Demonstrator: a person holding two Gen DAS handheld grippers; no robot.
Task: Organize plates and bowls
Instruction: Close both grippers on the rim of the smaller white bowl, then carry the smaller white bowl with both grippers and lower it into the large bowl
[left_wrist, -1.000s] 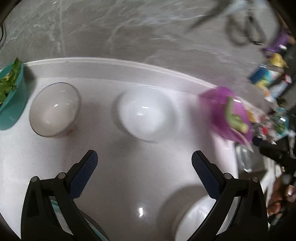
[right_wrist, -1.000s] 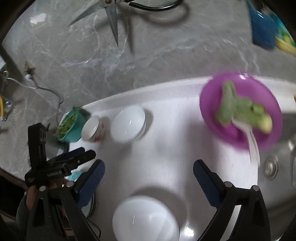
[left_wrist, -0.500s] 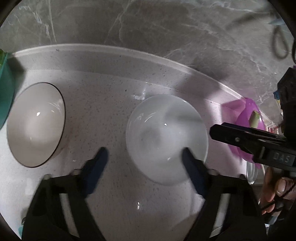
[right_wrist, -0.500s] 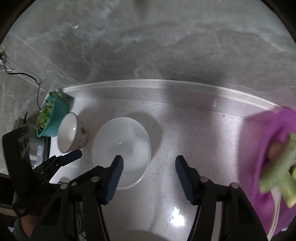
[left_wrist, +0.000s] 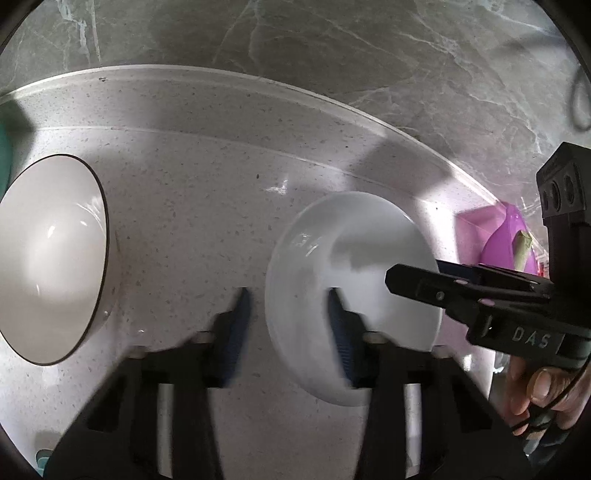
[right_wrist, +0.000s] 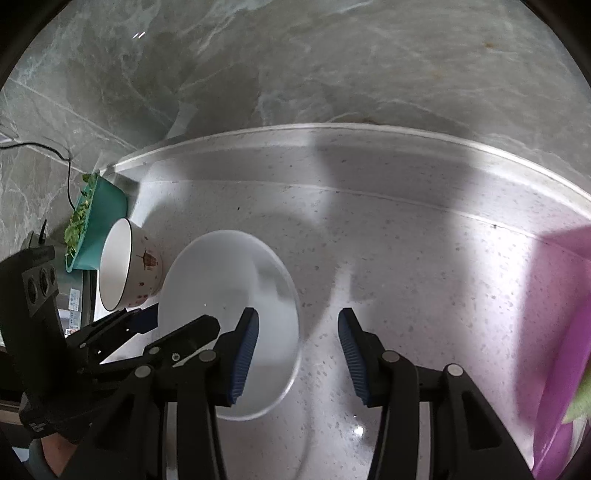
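A plain white bowl sits on the speckled white counter. My left gripper straddles the bowl's left rim. Its jaws are closing, and a gap still shows between the pads and the rim. In the right wrist view the same bowl has its right rim between the fingers of my right gripper. Those jaws are closing too, and the pads stand off the rim. Each gripper shows in the other's view: the right gripper over the bowl's right side, the left gripper at its left side.
A dark-rimmed white bowl with a small pattern stands just left of the plain one. A teal bowl of greens sits beyond it. A purple plate with a green vegetable lies to the right. A grey marble wall rises behind the counter.
Both grippers have dropped down and closed in on the plain white bowl from either side. Their jaws have narrowed from wide open to straddling its rim.
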